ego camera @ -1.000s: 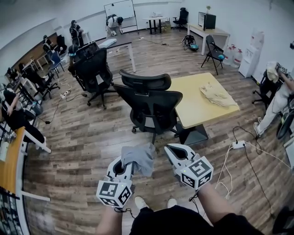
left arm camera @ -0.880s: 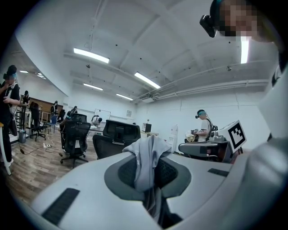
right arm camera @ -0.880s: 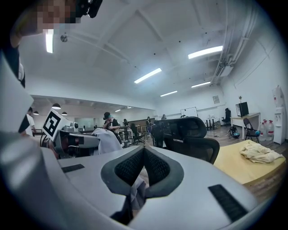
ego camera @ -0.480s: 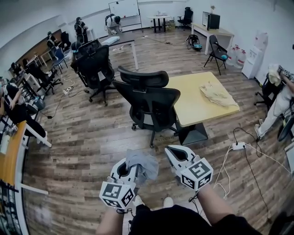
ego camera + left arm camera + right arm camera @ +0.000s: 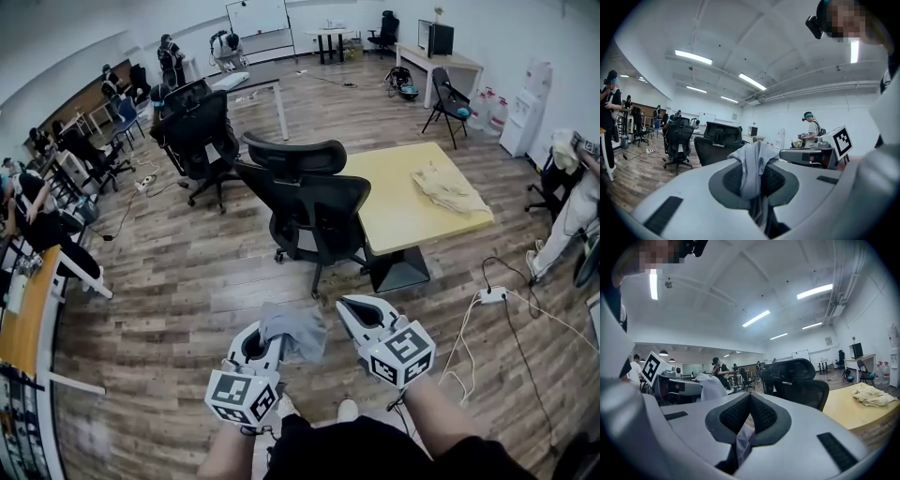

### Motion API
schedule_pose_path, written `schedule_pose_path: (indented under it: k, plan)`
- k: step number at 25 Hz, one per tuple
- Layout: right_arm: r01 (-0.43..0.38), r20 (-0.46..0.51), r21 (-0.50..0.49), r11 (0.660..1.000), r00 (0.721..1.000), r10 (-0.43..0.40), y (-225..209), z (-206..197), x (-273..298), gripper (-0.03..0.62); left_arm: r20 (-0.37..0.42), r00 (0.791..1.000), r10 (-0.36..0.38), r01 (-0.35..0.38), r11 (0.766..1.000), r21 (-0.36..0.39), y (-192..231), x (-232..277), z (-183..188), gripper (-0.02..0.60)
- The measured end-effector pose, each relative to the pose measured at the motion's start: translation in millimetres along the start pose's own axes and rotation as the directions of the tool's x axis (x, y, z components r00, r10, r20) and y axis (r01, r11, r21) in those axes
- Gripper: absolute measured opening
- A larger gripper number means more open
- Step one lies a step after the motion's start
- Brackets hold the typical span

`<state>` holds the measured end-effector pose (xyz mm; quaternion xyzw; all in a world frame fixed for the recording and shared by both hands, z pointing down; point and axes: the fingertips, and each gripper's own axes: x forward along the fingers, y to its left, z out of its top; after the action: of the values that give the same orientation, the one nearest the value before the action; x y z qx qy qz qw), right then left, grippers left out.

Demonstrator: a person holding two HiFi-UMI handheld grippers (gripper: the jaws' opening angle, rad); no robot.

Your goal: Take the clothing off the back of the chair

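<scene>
A grey garment hangs bunched from my left gripper, which is shut on it low in the head view. In the left gripper view the cloth stands up between the dark pads and drapes over them. The black mesh office chair stands ahead with its back bare, well apart from both grippers. My right gripper is beside the left one, its jaws shut, apart from the garment in the head view. In the right gripper view its pads meet, with a pale scrap showing low in the gap.
A yellow table with a beige cloth stands right of the chair. Another black chair is behind at left. A power strip and cables lie on the wooden floor at right. People stand along the walls.
Both grippers and the garment have drawn slightly back from the chair. The cloth has settled lower over the left jaws.
</scene>
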<state>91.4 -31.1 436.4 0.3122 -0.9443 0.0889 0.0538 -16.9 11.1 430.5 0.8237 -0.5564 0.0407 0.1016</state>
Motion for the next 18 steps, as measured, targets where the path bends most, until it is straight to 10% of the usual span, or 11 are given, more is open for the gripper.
schedule_pose_path:
  k: [18]
  plan:
    - [-0.023,-0.004,0.0,1.0,1.0,0.023,12.7,-5.1,7.3,0.012,-0.004,1.0,0.014,-0.014,1.0,0.008,7.5,-11.5,-0.3,0.046]
